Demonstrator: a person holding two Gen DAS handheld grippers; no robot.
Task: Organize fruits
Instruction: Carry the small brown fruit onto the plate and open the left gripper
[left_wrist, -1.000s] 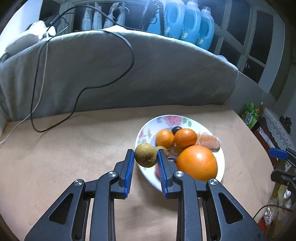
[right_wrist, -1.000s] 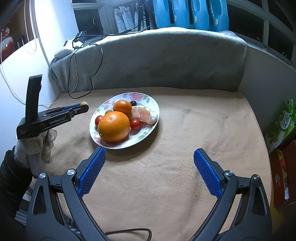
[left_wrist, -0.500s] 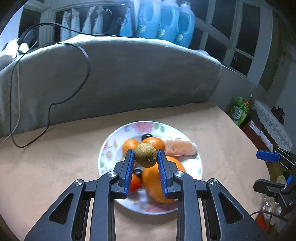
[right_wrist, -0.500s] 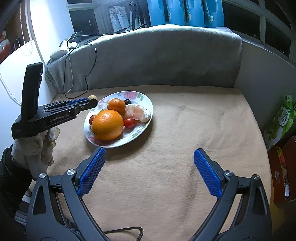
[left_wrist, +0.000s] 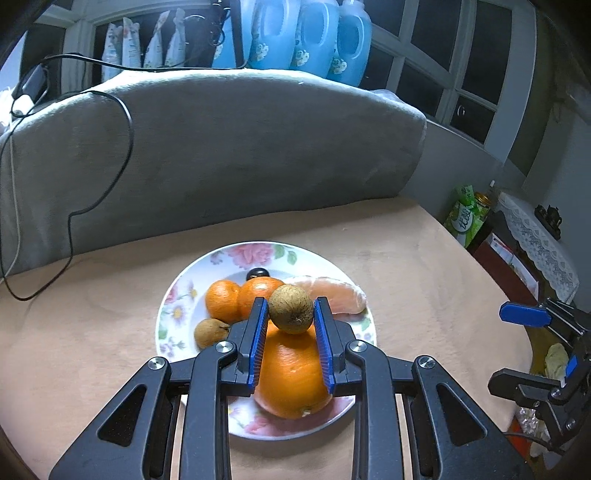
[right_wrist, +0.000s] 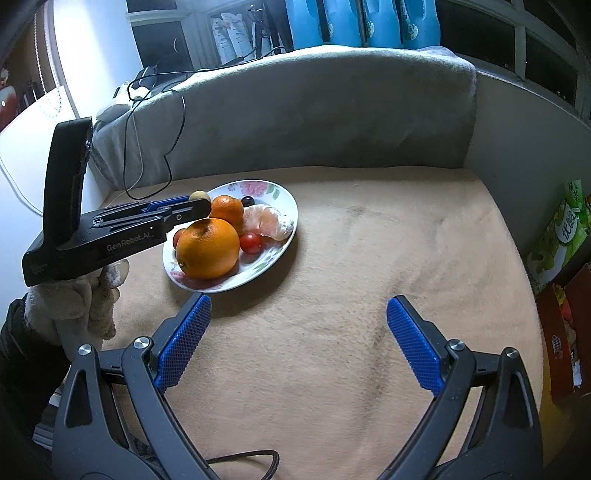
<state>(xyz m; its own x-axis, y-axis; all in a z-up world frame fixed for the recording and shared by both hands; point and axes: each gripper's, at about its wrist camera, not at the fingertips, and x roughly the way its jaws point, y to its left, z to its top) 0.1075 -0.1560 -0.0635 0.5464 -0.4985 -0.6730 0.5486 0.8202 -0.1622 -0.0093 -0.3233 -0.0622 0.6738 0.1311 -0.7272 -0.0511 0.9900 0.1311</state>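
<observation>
Left wrist view, L to R: black cable (left_wrist: 110, 155) loops down the grey backrest (left_wrist: 240, 147) at upper left. Lower centre, the plate (left_wrist: 177, 291) w/ floral rim sits on the tan blanket (left_wrist: 74, 332). On it, left side: small brown longan (left_wrist: 211, 332), then two mandarins (left_wrist: 221, 299) side by side, a dark grape (left_wrist: 258, 273) just behind them. Centre: left gripper (left_wrist: 291, 317) pinches a brown round fruit (left_wrist: 290, 308) between its blue pads, held above the big orange (left_wrist: 291, 376), which lies at the near side of the plate; can't tell if fruit and orange touch. Right of that, peeled segments (left_wrist: 332, 295) lie against the plate's right part. Blue bottles (left_wrist: 314, 33) stand at top centre behind the backrest. Far right edge: right gripper's blue tip and black frame.

Right wrist view, L to R: gloved left hand (right_wrist: 70, 306) at left edge holds the left gripper (right_wrist: 201, 205), which reaches rightward over the plate (right_wrist: 288, 206) rim; fruit (right_wrist: 200, 195) shows at its tip, above the plate's left-rear part. On the plate: orange (right_wrist: 207, 248) in front, mandarin (right_wrist: 226, 209) behind it, grape (right_wrist: 248, 201) further back, cherry tomato (right_wrist: 251, 243) right of the orange, another red one partly hidden at its left, segments (right_wrist: 267, 221) to the right. Bottom of frame: right gripper (right_wrist: 295, 343) w/ fingers spread wide, nothing between them, over bare blanket (right_wrist: 369, 258), near the plate's front edge but apart from it. Green carton (right_wrist: 565, 229) at right edge.
</observation>
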